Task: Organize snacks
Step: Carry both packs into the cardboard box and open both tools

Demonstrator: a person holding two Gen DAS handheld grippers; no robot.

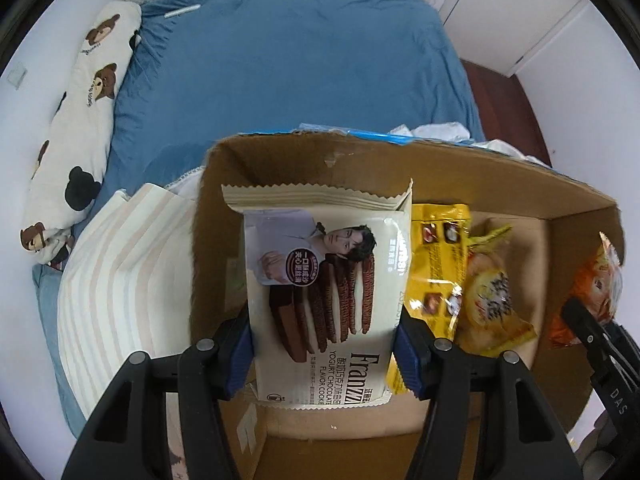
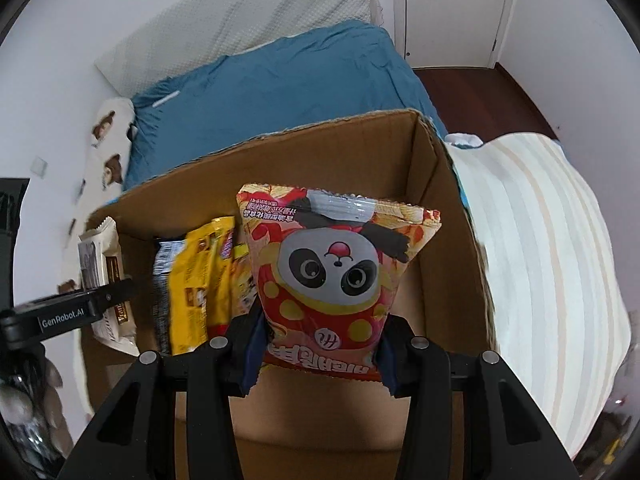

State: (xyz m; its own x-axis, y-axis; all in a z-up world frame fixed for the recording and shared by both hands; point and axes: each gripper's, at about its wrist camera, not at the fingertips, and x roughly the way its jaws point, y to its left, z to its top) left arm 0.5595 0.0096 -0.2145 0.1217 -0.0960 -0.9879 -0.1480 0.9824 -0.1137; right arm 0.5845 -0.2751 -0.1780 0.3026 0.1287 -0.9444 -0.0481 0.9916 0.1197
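Soft, even daylight; strong fisheye bending and dark corners; the brown cardboard box (image 2: 448, 216) edges show motion blur.

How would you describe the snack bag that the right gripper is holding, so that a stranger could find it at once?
Look for the open cardboard box standing before the blue bed. Over its emptier end, beside the striped bedding, the right gripper clamps a red chips bag. Only this bag bears a large panda face; its neighbours are yellow packets and a cream cookie pack.

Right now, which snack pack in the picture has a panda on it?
The red bag clamped in the right gripper. The left gripper holds a cream cookie pack; the yellow bags lie in the cardboard box.
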